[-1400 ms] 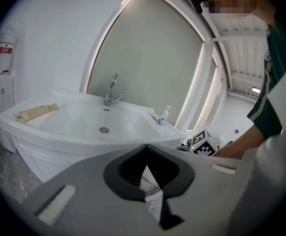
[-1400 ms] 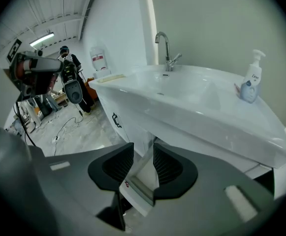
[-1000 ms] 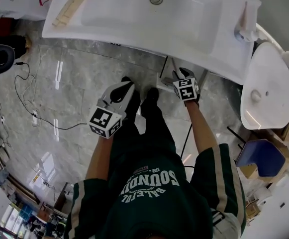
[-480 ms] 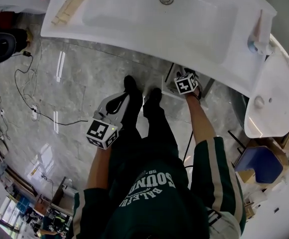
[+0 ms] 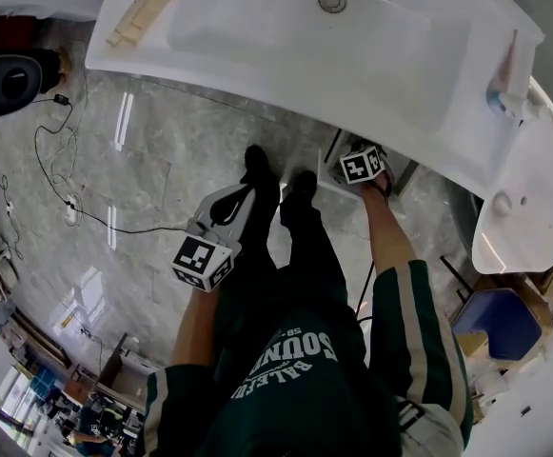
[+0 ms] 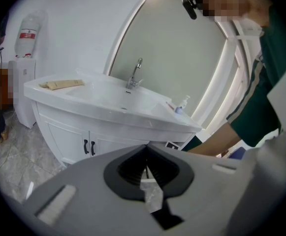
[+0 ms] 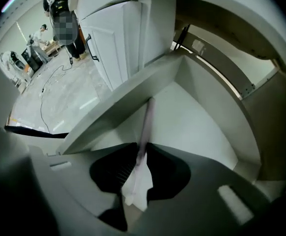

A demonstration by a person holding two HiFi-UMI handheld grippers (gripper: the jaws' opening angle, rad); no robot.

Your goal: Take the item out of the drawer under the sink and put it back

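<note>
1. The right gripper (image 7: 142, 146) has been tipped more steeply downward over the last second. It is now sunk into the open drawer (image 7: 197, 132) below the sink (image 5: 276, 41), at about 1 o'clock from the middle of the head view.
2. Its jaws have just been closing, and a thin pale-pink stick (image 7: 148, 119) is now pinched between them. The right gripper is therefore taken to be grasping the stick.
3. The stick is inside the drawer. From the jaws it runs toward 12 o'clock in the right gripper view, and its far end reaches the drawer's front wall. Whether it has been lifted off the white drawer floor cannot be told.
4. From this it is judged that the pick-up is being made. The stick has not yet been brought out, so both the taking out and the putting back remain.
5. The left gripper (image 6: 146, 150) has been lowered a little and is held at about 7 o'clock in the head view, well apart from the drawer. It is clenched on nothing, and only floor is seen past its jaws.
6. Counted: two grippers, one stick, one open drawer and one sink. In the left gripper view there are also one tap (image 6: 134, 75) and two dark door handles (image 6: 86, 147) side by side on the cabinet. No second item is seen in the drawer.
</note>
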